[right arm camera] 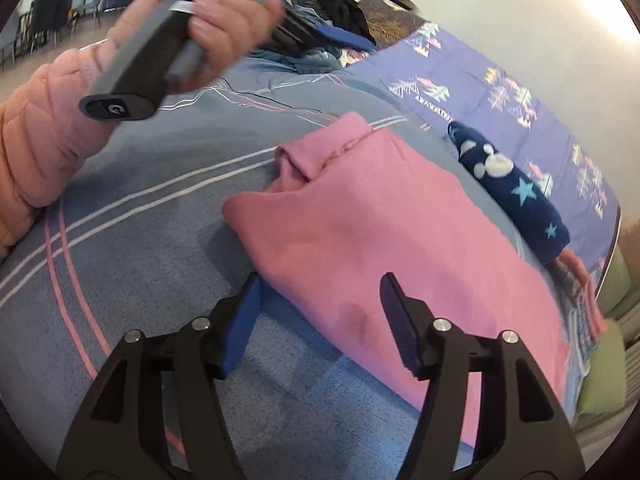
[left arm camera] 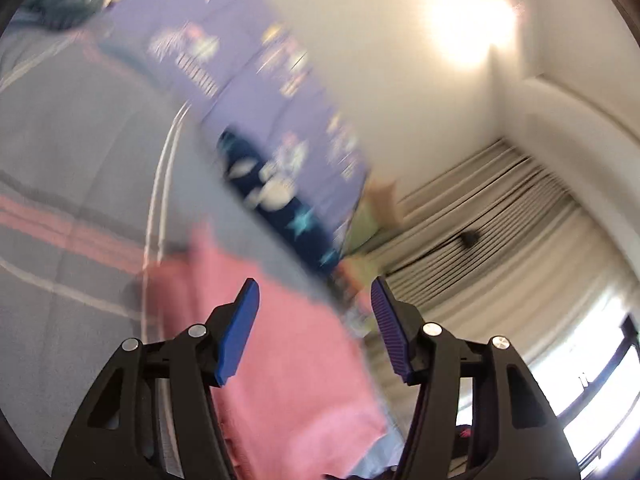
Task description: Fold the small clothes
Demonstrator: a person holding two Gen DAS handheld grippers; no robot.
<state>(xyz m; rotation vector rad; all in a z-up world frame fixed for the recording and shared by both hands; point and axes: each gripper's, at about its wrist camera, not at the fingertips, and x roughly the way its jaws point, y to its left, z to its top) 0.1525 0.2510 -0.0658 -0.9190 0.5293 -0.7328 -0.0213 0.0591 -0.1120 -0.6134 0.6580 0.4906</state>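
Seemingly the pink garment [right arm camera: 360, 216] lies folded on the striped bedspread [right arm camera: 140, 208] — both the left gripper [left arm camera: 314, 300] and right gripper [right arm camera: 320, 296] spread, holding nothing (the starry navy piece [right arm camera: 516, 196] beside it looks rolled) — more may remain.

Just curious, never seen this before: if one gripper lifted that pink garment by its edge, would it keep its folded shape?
Probably not. The pink garment looks like soft, floppy knit lying in loose layers, so it would likely droop and unfold. It seems light, and should drag rather than slide on the bedcover.
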